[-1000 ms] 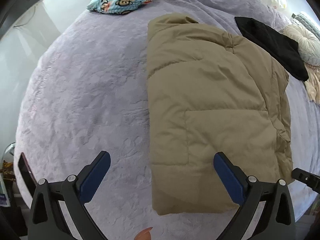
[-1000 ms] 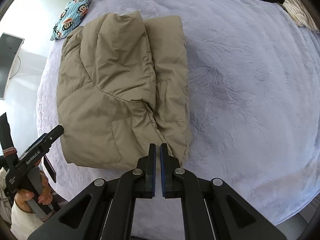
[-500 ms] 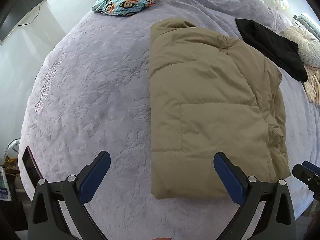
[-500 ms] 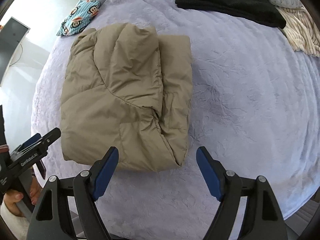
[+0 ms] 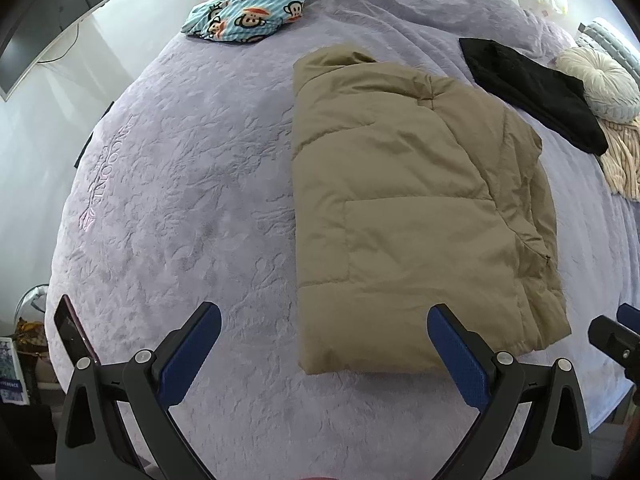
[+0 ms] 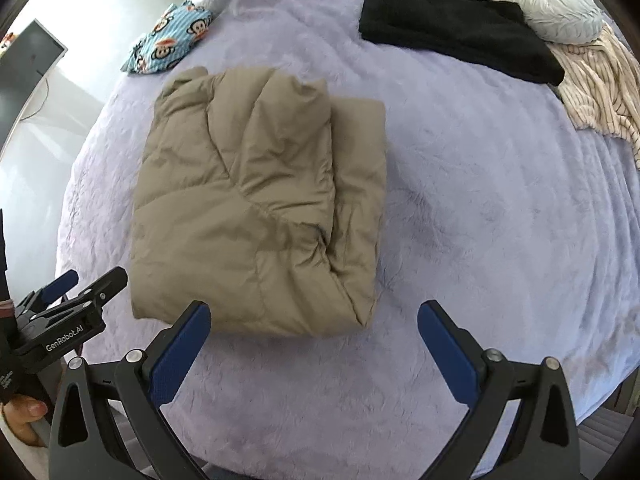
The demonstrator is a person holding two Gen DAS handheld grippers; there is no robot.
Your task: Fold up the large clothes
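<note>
A tan puffer jacket point(image 5: 408, 208) lies folded into a thick rectangle on a lavender bedspread point(image 5: 180, 184) that covers the bed, with one layer doubled over on top and its hem edge facing the near side of the bed. The left tool point(image 5: 324, 350) hangs above the near edge of the bed with its blue-padded fingers point(image 5: 456, 354) spread wide and nothing between them; the jacket's near left corner sits just beyond its gap. The right tool point(image 6: 314, 346) is likewise spread apart and holds nothing, hovering near the jacket's near right corner without touching it. Beyond the jacket, a blue monkey-print garment point(image 5: 244, 14) is bunched near the far edge, well apart from it. A black garment point(image 6: 460, 36) lies to the far right beside a round cream cushion point(image 6: 548, 10) and a striped cloth point(image 6: 596, 88). A dark monitor point(image 5: 44, 20) stands left of the bed.
</note>
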